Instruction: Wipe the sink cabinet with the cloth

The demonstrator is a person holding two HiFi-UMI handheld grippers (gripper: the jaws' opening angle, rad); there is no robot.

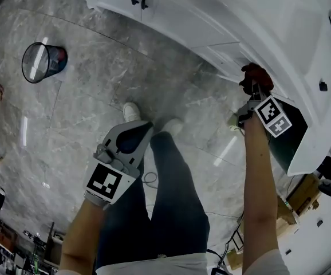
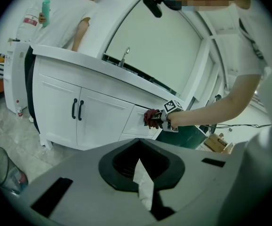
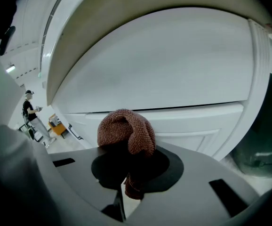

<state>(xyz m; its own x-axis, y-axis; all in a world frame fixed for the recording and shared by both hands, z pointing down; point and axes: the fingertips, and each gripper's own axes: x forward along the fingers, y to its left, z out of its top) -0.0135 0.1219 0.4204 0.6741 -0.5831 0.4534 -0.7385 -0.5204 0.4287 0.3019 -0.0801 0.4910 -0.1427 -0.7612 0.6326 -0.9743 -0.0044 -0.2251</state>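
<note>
Your right gripper (image 3: 126,185) is clamped on the cloth (image 3: 126,128) — a reddish-brown knit wad bulging out above the jaws. In the head view that cloth (image 1: 256,73) touches the white sink cabinet (image 1: 211,22) front, just under the countertop edge, w/ your arm stretched out to it. The right gripper view shows a paneled drawer front (image 3: 183,124) right behind the wad.

Your left gripper (image 1: 142,129) hangs low over your legs, well apart from the cabinet. Its jaws are drawn in to a narrow slit; a pale sliver shows in that slit in the left gripper view (image 2: 143,185), can't tell what it is.

Farther out: two dark door handles (image 2: 77,109) on the cabinet's left doors, a faucet (image 2: 125,56) on top, and a wire-mesh bin (image 1: 42,62) on the grey marble floor (image 1: 97,96) — well to the left of you.
</note>
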